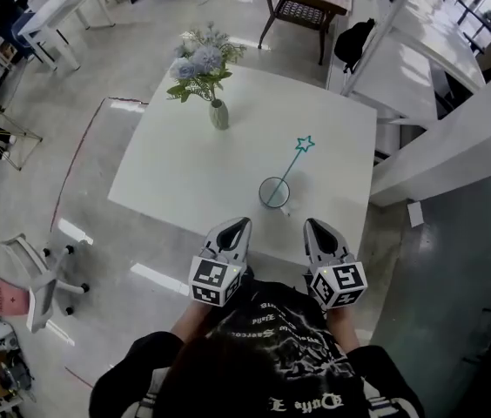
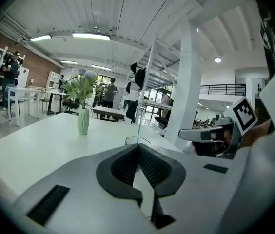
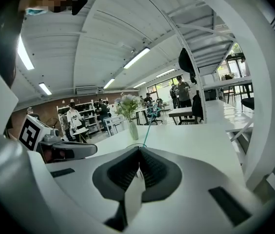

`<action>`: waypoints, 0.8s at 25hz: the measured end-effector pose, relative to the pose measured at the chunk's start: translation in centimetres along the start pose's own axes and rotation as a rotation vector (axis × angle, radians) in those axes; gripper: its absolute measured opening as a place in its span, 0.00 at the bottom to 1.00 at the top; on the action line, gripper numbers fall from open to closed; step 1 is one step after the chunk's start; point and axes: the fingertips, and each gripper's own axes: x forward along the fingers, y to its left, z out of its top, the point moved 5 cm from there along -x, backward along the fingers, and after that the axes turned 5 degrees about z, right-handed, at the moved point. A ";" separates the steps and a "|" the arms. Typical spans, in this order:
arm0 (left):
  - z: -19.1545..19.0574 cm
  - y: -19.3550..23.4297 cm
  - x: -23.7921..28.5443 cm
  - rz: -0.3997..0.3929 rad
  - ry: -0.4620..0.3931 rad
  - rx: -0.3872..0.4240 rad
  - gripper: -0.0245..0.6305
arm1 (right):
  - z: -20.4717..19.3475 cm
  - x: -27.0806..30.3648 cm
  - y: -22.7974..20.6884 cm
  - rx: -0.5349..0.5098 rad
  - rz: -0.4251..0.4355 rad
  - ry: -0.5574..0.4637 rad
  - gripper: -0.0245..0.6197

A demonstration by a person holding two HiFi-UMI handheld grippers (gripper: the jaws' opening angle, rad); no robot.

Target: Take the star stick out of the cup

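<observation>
Teal star stick [image 1: 296, 158] leans in the cup [image 1: 274, 193]; left gripper [image 1: 242, 224] and right gripper [image 1: 312, 225] closed, empty. A sideways pull may tip the cup.

Star stick [image 1: 296, 158] in cup [image 1: 273, 192] on table [image 1: 184, 164], flower vase [image 1: 219, 114] behind, L tool [image 1: 238, 225], R tool [image 1: 315, 225] at near edge

- Cup [image 2: 137, 140]: body sitting hidden behind the left gripper [image 2: 138, 149] in the left gripper view, only a sliver of rim showing. It is lying behind the right gripper [image 3: 139, 151] the same way in the right gripper view.
- Star stick [image 2: 138, 128]: lower end disappearing behind the closed jaws in both gripper views.
- Table [image 1: 228, 164]: near edge running partly under both grippers in the head view.
- Person's torso [image 1: 263, 364]: being cut off by the head view's bottom edge.
- Background people [image 2: 110, 89]: appearing too small to detail.
</observation>
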 end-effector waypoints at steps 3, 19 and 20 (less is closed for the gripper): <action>1.0 1.7 1.3 -0.034 0.001 0.014 0.07 | 0.5 1.9 0.0 0.018 -0.031 -0.010 0.05; 2.6 6.3 3.0 -0.048 -0.026 0.022 0.07 | 2.0 6.5 -0.6 0.074 -0.115 -0.035 0.29; 2.5 6.4 2.8 -0.034 -0.028 0.016 0.07 | 2.0 6.6 -0.8 0.076 -0.108 -0.026 0.30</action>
